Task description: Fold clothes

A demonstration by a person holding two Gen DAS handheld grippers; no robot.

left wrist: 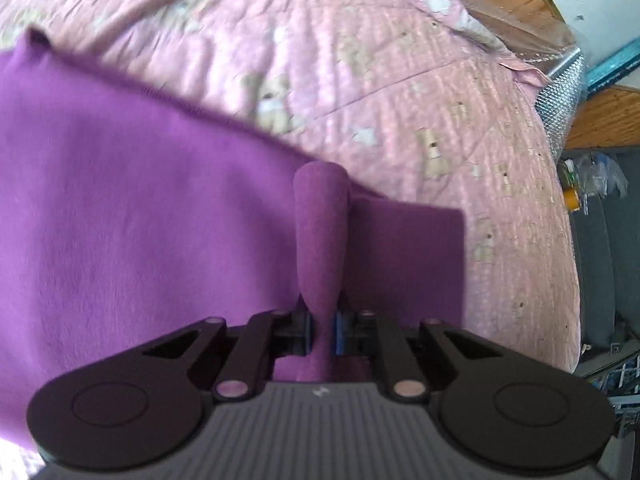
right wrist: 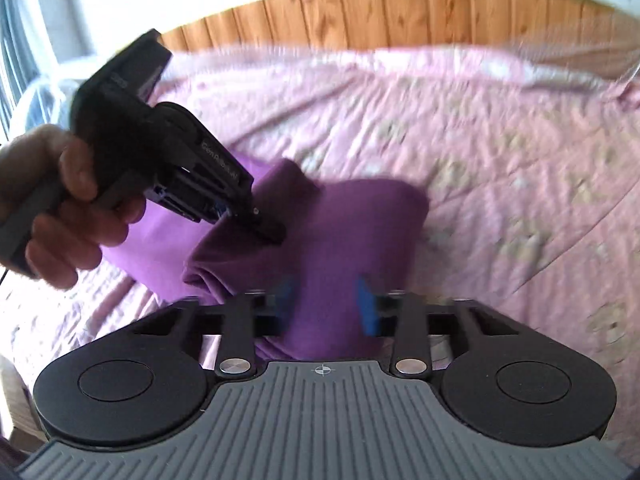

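A purple garment (left wrist: 140, 208) lies on a pink bedspread (left wrist: 360, 80). My left gripper (left wrist: 322, 330) is shut on a pinched fold of the purple cloth, which stands up as a roll between the blue pads. In the right wrist view the left gripper (right wrist: 264, 228) is held by a hand and grips the garment (right wrist: 340, 232), lifting it into a bunched mound. My right gripper (right wrist: 326, 306) is open, its blue pads (right wrist: 368, 306) spread on either side of the near edge of the cloth, which lies between them.
A wooden headboard (right wrist: 400, 8) runs behind the bed. In the left wrist view the bed's right edge drops to a dark floor area with clutter (left wrist: 592, 184). A window and pale objects are at the left (right wrist: 36, 80).
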